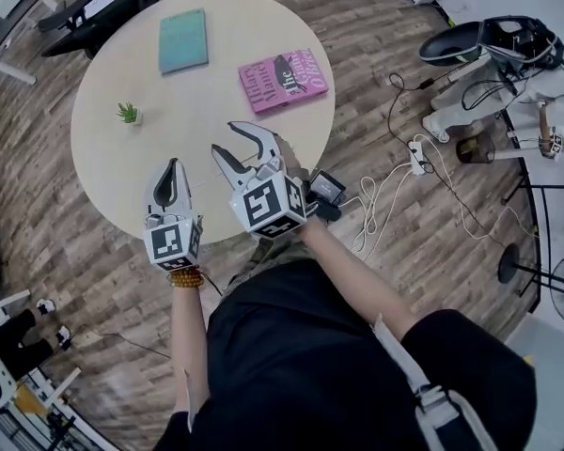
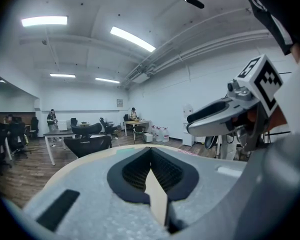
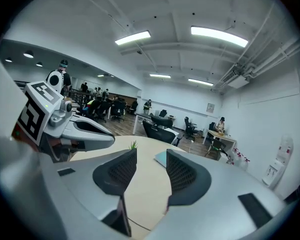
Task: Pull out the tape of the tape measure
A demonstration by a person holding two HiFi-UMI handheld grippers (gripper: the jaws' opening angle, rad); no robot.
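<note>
Beige round table [image 1: 103, 148] holds a teal book [image 1: 182, 40], a pink book [image 1: 283, 81] and a small potted plant [image 1: 128, 113]; no tape measure shows in any view. The left gripper [image 1: 172, 167] has its jaws pressed together on nothing; the right gripper [image 1: 224, 137] is spread and empty. Pulling looks unstarted, so the tape measure must first be found.

Left tool [image 1: 173, 164], right tool [image 1: 224, 137] grey; black top [image 1: 291, 365].
</note>
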